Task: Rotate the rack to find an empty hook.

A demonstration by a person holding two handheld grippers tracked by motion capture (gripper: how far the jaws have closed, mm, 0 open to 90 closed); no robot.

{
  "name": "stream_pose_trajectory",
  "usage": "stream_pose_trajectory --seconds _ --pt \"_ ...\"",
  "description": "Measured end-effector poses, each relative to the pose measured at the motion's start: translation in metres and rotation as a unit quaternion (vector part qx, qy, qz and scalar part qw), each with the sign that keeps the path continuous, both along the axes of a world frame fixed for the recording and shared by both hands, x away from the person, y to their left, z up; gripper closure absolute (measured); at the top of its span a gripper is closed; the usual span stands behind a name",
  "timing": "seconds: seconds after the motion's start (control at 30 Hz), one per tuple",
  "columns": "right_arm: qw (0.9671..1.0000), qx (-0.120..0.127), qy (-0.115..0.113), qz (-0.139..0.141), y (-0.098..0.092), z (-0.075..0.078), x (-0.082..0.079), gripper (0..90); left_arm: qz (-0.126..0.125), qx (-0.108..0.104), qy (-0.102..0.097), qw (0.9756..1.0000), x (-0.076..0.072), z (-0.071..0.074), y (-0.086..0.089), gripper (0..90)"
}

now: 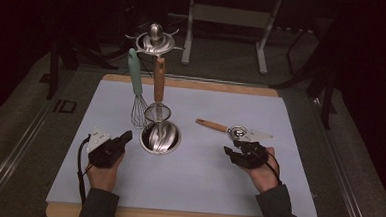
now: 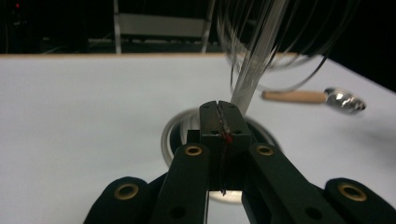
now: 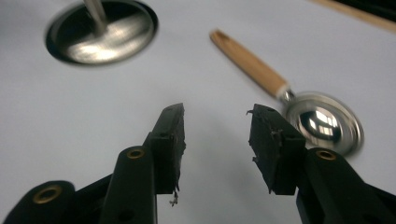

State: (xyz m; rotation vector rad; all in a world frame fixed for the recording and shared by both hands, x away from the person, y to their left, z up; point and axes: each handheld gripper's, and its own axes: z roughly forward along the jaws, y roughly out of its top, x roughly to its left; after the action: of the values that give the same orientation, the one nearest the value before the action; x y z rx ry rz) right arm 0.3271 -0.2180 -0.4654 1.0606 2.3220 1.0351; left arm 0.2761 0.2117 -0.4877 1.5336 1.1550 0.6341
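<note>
Right tool (image 3: 215, 140) was held spread just below the wooden-handled scoop (image 3: 322, 122) at right of frame, seemingly for pickup, while left tool (image 2: 219, 122), pressed together empty, was poised beside the centre bowl (image 1: 160, 137).

The steel bowl (image 1: 160, 137) is polished metal, mirror-glossy inside. The whisk (image 1: 137, 88) has thin shiny wires and a smooth teal handle — plastic, by its look. The scoop (image 3: 324, 122) pairs a glossy metal head with a matt wooden handle. The table cover (image 1: 202, 174) is matt and smooth; the gripper pads (image 3: 173, 140) — black, rough-edged.
</note>
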Motion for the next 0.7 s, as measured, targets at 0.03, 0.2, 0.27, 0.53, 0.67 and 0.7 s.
stream_pose_trajectory --seconds 0.03,0.2,0.27,0.53,0.67,0.7 --pt "1.0 -0.001 0.001 -0.005 -0.003 -0.004 -0.002 55.0 0.0 -0.001 -0.006 1.0 -0.001 0.004 0.0 89.9" --pt "0.9995 -0.007 0.016 -0.026 -0.015 -0.019 -0.002 55.0 -0.002 -0.008 -0.042 0.9991 -0.005 0.028 -0.004 89.9" --pt "0.9994 -0.005 0.018 -0.03 -0.019 -0.02 -0.002 54.9 -0.003 -0.008 -0.058 0.9983 -0.008 0.039 -0.005 90.0" --pt "0.9984 0.006 0.022 -0.052 -0.034 -0.025 -0.004 54.8 -0.008 -0.017 -0.117 0.9929 -0.01 0.083 -0.009 89.9" --pt "0.9979 0.009 0.027 -0.059 -0.039 -0.028 -0.004 54.8 -0.009 -0.014 -0.146 0.9891 -0.01 0.104 -0.013 89.9" --pt "0.9978 0.01 0.027 -0.06 -0.04 -0.028 -0.004 54.8 -0.009 -0.015 -0.154 0.988 -0.01 0.11 -0.014 89.9"
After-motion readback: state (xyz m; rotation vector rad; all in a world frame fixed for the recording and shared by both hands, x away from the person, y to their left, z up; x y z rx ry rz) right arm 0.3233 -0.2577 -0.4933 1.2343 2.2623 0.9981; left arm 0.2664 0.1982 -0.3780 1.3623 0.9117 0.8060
